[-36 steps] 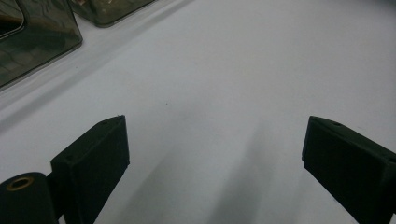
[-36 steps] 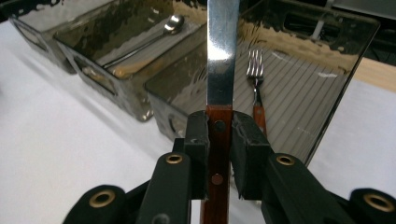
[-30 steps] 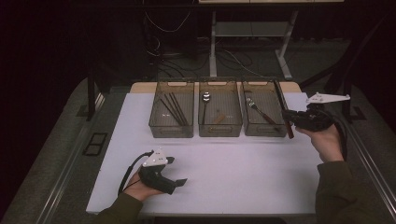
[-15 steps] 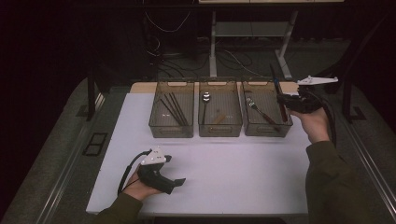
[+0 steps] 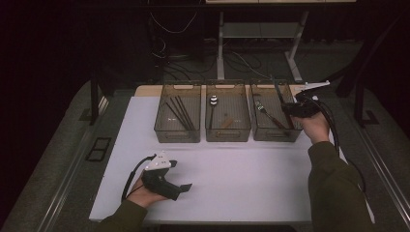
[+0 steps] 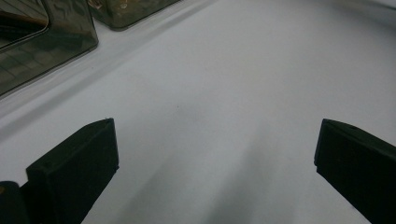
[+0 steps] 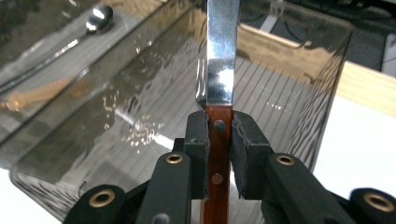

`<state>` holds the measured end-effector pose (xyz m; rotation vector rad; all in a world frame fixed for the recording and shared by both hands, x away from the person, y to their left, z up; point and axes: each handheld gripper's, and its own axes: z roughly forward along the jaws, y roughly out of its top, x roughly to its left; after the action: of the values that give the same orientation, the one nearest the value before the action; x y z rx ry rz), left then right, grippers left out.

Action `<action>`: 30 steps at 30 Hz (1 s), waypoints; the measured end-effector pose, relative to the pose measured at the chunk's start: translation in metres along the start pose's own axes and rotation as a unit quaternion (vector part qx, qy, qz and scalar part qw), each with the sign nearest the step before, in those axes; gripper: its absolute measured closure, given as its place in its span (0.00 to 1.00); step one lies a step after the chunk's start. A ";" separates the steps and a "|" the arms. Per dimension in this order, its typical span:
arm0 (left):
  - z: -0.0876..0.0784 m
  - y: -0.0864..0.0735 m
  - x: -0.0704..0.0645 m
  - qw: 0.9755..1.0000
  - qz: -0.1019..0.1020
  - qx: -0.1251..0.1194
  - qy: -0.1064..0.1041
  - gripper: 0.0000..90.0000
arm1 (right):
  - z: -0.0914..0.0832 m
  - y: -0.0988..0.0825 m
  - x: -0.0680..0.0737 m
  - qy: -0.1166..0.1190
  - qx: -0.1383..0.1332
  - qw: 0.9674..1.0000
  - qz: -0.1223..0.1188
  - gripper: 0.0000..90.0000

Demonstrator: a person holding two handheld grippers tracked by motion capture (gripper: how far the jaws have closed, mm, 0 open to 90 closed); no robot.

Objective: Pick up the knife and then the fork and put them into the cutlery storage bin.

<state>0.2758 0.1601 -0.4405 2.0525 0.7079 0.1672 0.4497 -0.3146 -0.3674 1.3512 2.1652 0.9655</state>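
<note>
Moved: your right gripper (image 5: 288,107) travelled leftward from beyond the table's right edge to above the right-hand smoky clear plastic bin (image 5: 275,133).
Right tongs: they were clamped on the brown wooden handle of a steel-bladed knife (image 7: 219,88).
Knife: its blade pointed up and away over that bin.
Left tongs: your left gripper (image 6: 215,158) lay on the white tabletop (image 6: 243,70), its jaws having just finished opening wide, nothing between them.
</note>
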 end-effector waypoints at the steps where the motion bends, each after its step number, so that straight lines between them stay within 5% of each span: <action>1: 0.000 0.000 0.000 1.000 0.000 0.000 -0.001 0.00 | 0.002 -0.001 0.000 -0.001 0.007 1.000 -0.003 0.86; 14: -0.001 0.000 0.000 1.000 0.003 0.000 -0.009 0.00 | 0.030 -0.008 -0.001 -0.024 0.099 0.995 -0.018 0.86; 19: -0.001 0.000 0.000 1.000 0.002 -0.002 -0.011 0.00 | 0.033 -0.006 0.001 -0.029 0.109 0.993 -0.024 0.82; 26: -0.001 0.000 0.000 1.000 0.003 -0.001 -0.011 0.00 | 0.030 -0.005 0.001 -0.048 0.092 0.994 -0.023 0.60; 30: -0.001 0.000 0.000 1.000 0.003 0.000 -0.012 0.00 | 0.024 -0.004 -0.003 -0.032 0.066 0.997 0.004 0.52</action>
<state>0.2753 0.1605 -0.4396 2.0545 0.6869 0.1455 0.4641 -0.3101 -0.3862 1.4321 2.2111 0.7832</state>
